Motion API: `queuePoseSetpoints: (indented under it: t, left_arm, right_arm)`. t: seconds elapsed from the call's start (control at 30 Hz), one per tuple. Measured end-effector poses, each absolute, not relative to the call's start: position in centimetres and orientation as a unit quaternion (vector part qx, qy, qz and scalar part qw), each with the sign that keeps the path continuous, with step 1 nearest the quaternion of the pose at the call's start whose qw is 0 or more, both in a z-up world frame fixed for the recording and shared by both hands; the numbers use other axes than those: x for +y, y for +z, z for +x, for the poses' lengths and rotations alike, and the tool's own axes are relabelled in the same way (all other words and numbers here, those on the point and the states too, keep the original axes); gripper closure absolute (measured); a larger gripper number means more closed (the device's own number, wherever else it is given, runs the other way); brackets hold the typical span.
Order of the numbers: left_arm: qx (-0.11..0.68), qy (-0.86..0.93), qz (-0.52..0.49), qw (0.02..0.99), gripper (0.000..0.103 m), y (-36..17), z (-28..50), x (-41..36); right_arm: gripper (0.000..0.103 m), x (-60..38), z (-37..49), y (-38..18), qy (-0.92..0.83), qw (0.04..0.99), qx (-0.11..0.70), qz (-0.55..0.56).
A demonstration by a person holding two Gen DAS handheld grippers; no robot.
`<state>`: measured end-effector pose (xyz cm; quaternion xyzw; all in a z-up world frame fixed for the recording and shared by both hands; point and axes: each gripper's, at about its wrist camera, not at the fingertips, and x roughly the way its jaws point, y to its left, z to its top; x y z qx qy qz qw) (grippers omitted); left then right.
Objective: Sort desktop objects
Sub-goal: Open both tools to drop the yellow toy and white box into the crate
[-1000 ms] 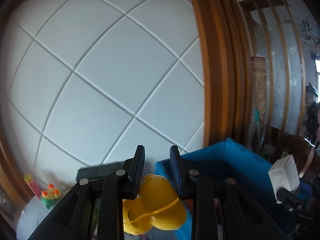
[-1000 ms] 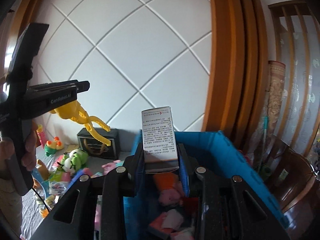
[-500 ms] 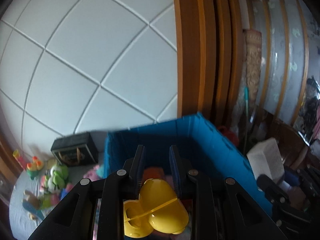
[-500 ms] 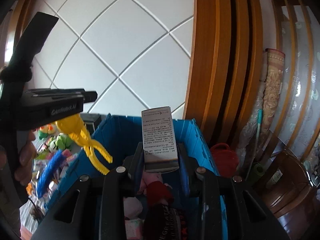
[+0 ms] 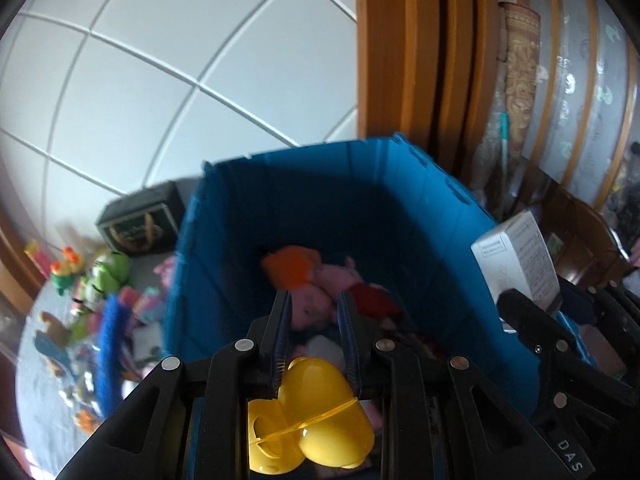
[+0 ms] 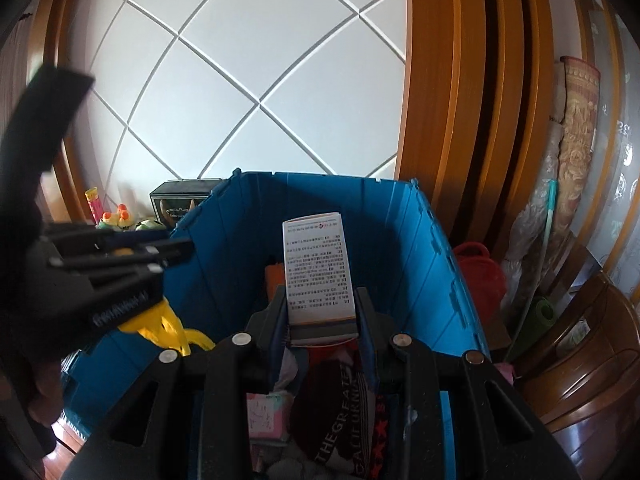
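Note:
My left gripper (image 5: 313, 298) is shut on a yellow plastic toy (image 5: 320, 412), held low between the fingers above the open blue crate (image 5: 320, 184). Pink and orange plush toys (image 5: 316, 280) lie on the crate's floor below it. My right gripper (image 6: 321, 291) is shut on an upright white printed box (image 6: 316, 268), also over the crate (image 6: 400, 232). In the right wrist view the left gripper (image 6: 176, 248) hangs at the crate's left wall with the yellow toy (image 6: 168, 324) dangling under it. The left wrist view shows the white box (image 5: 516, 256) at the right.
A black box (image 5: 140, 224) stands against the white tiled wall left of the crate. Several small toys (image 5: 108, 276) litter the grey tabletop there. A red bag (image 6: 478, 276) and a wooden chair (image 6: 580, 360) sit right of the crate. Clothing and cartons (image 6: 340, 412) fill the crate's near end.
Both grippers have come down and forward over the blue crate, tilting from the wall toward its inside. Each keeps its grip on its object.

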<state>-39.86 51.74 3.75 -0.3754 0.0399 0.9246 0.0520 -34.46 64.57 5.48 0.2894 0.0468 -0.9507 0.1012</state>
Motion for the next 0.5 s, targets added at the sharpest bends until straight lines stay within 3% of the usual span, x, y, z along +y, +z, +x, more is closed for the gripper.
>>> queuePoseSetpoints:
  t: [0.1, 0.17, 0.2, 0.23, 0.5]
  left_arm:
    - [0.05, 0.924, -0.375, 0.056, 0.078, 2.6, -40.2, 52.4]
    - [0.051, 0.924, -0.375, 0.058, 0.054, 2.2, -40.2, 52.5]
    - [0.053, 0.926, -0.37, 0.052, 0.032, 2.1, -40.0, 52.5]
    - [0.056, 0.928, -0.365, 0.046, 0.02, 2.1, -39.9, 52.5]
    - [0.053, 0.927, -0.37, 0.042, 0.02, 2.2, -39.5, 51.7]
  right_arm:
    - [0.072, 64.6, -34.5, 4.9, -0.948, 0.098, 0.048, 0.298]
    - [0.072, 64.9, -34.8, 4.4, -0.946, 0.096, 0.049, 0.305]
    - [0.072, 64.9, -34.8, 4.3, -0.946, 0.095, 0.051, 0.307]
    - [0.072, 64.9, -34.9, 4.1, -0.945, 0.093, 0.053, 0.309]
    - [0.072, 64.7, -35.2, 3.5, -0.943, 0.095, 0.059, 0.314]
